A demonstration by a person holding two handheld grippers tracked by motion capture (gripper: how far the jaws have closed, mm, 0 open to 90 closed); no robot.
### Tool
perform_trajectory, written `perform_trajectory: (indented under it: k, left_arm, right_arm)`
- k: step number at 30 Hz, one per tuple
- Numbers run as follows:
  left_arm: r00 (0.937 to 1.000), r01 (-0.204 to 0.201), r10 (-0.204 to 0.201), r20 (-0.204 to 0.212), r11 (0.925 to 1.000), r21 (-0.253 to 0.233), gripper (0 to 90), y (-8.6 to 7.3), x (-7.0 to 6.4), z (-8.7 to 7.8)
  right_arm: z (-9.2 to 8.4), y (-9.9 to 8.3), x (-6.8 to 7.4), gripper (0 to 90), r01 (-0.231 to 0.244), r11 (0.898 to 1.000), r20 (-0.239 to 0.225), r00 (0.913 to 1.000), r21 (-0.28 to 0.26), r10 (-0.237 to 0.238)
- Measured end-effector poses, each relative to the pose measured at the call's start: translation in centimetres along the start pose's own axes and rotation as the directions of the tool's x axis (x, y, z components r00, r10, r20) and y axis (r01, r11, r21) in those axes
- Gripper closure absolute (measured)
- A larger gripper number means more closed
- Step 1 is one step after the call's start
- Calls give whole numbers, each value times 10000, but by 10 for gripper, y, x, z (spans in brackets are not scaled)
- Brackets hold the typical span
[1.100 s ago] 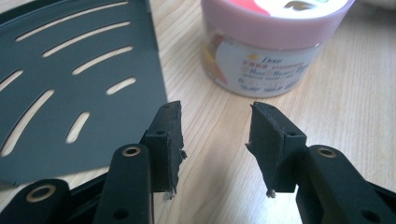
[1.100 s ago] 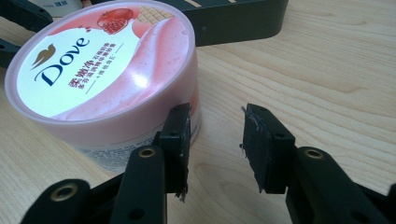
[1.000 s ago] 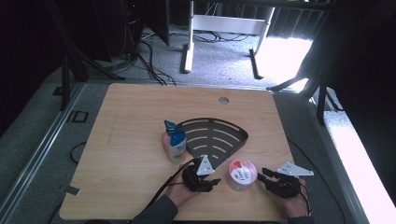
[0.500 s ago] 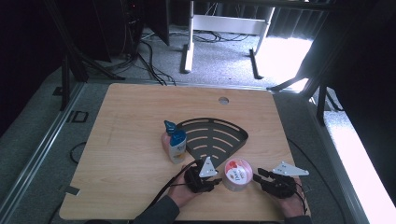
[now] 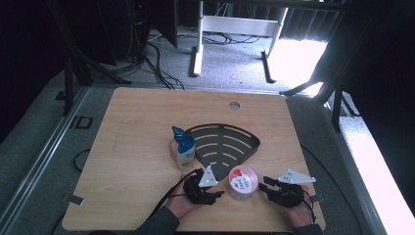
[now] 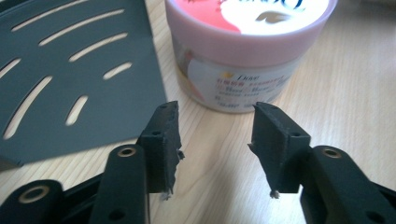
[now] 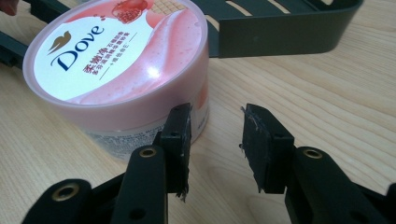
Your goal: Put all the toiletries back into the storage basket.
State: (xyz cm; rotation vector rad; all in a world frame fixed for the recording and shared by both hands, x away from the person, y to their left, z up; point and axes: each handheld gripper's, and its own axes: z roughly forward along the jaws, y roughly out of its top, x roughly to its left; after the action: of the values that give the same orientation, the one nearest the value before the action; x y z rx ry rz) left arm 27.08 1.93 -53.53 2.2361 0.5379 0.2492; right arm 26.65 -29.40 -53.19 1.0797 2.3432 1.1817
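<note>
High view: we flank the Dove jar [image 5: 242,182] at the desk's [image 5: 137,122] near edge.
Left gripper [image 5: 211,194] and right gripper [image 5: 265,188] both have jaws spread, empty; a lopsided squeeze could skid the jar into the black rack [image 5: 222,147].

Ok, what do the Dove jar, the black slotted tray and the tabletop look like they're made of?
Dove jar: likely plastic, pink, smooth, its printed lid glossy with a glare spot. Black slotted tray: thin, rigid, matte black with clean cut slots and a raised rim, so painted metal or plastic, can't tell which. Tabletop: light wood or wood-look laminate, with visible grain lines.
</note>
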Motion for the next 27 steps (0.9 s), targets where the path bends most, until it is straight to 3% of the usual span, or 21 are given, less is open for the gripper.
perform_trajectory:
  k: [8,14,17,20,23,27]
  left_arm:
    - [9999,120,-119,52,9999,-84,446,-1,2,0]
    - [9993,116,-107,346,9996,-243,402,2,3,5]
    - [9984,96,-75,562,9992,-377,399,4,3,9]
    - [9982,35,-10,600,9992,-403,398,6,1,10]
    - [9971,-63,93,752,9991,-408,382,7,0,15]
    - [9968,-151,183,782,9990,-409,366,7,-1,17]
  right_arm:
    - [4,2,6,579,402,9991,-287,9988,118,-399]
    - [1,-2,4,522,716,9970,-765,9947,285,-693]
    - [-4,-4,5,481,1029,9946,-1229,9873,121,-1006]
    - [-3,-4,7,468,1234,9922,-1411,9827,182,-1196]
    - [0,-3,12,414,1644,9863,-1831,9702,158,-1588]
    - [1,-1,14,387,1757,9844,-2065,9632,-11,-1722]
